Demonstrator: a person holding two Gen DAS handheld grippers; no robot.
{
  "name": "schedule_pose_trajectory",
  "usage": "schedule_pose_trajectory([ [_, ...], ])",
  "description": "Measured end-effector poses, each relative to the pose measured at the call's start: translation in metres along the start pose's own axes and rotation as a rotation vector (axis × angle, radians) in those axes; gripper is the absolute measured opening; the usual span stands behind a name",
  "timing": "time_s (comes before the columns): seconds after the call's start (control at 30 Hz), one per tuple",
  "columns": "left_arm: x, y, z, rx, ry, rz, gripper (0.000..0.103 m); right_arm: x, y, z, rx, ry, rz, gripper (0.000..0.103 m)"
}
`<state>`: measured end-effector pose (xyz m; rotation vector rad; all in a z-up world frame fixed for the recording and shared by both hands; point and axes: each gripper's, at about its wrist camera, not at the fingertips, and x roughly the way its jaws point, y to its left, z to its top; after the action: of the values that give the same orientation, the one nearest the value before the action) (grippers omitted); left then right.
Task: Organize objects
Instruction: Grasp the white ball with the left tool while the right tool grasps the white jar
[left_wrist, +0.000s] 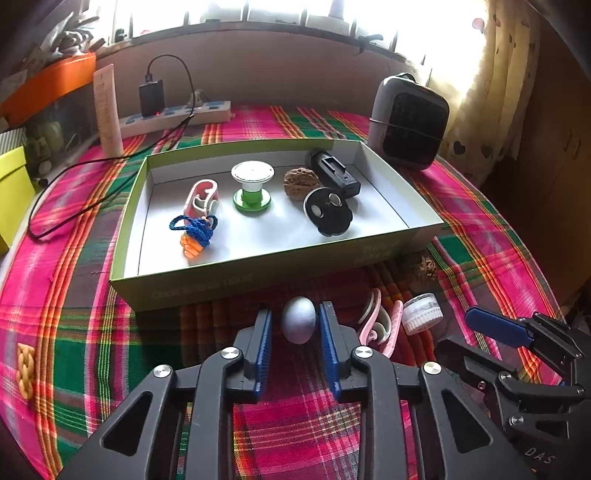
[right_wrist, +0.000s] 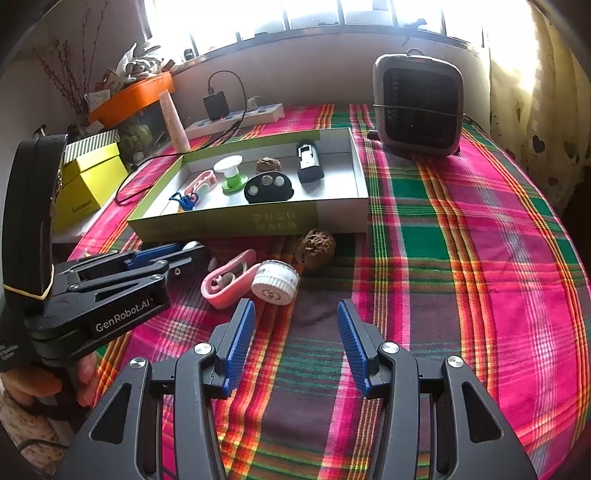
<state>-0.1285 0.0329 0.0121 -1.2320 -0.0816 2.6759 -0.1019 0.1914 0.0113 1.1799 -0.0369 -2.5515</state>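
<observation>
Left gripper (left_wrist: 295, 325) jaws spread, bracketing grey egg (left_wrist: 298, 319) at lower centre of frame; contact unclear. Egg long axis near upright, green box (left_wrist: 236, 280) just beyond. Right gripper (right_wrist: 295, 332) jaws spread, empty.

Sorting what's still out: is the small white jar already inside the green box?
No. The white jar lies on its side on the plaid cloth, outside the green box, against the pink clip.
</observation>
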Motion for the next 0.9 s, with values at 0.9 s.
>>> schedule_pose_trajectory([
  [0.9,-0.011,0.024,-0.013,-0.080,-0.009,0.006,0.020,0.020,0.008,0.013,0.013,0.023,-0.021,0.048],
])
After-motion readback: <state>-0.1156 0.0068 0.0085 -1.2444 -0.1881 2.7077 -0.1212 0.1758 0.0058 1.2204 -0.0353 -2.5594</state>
